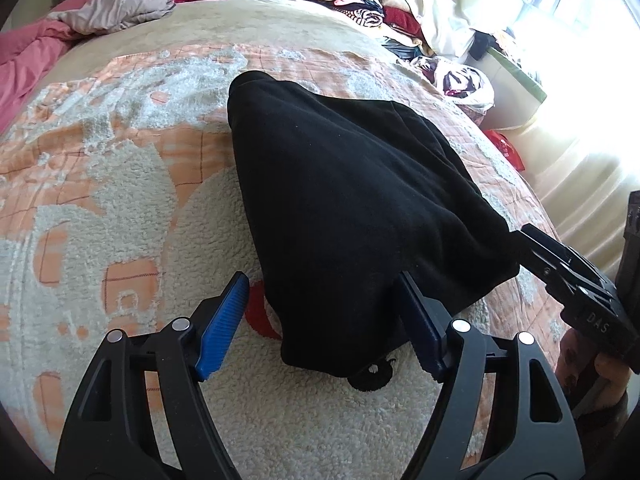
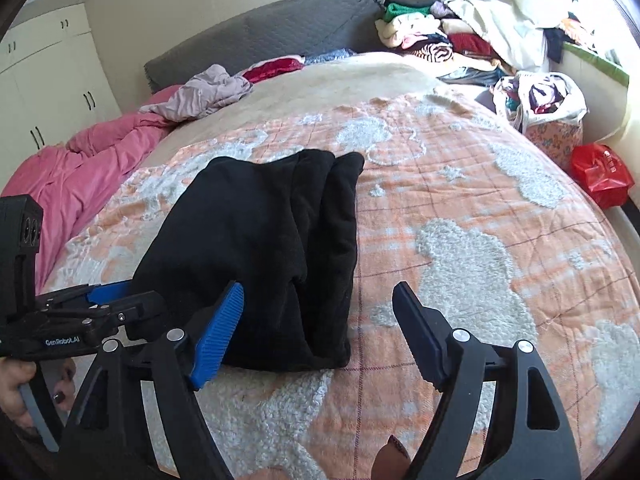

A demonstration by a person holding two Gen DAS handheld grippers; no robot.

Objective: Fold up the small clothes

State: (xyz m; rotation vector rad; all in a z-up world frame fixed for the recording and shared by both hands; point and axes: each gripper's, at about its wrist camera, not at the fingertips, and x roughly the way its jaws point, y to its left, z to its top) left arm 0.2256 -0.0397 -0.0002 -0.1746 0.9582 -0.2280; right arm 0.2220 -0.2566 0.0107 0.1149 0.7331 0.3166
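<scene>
Black grippers [image 1: 324, 320]; ribbed blue pads [image 2: 218, 334]; silver pivot pins.

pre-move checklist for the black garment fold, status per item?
1. Left gripper open: ok, pads apart.
2. Right gripper open: ok, nothing between its pads.
3. Black garment released and lying on the blanket: ok on the right; cannot tell whether the left gripper's right pad touches the near edge.
4. Fold stacked evenly: cannot tell, layers show along its right edge only.
5. Blanket around the garment free of other clothes: ok.
6. Next pieces present: ok, clothes pile by the headboard.
</scene>
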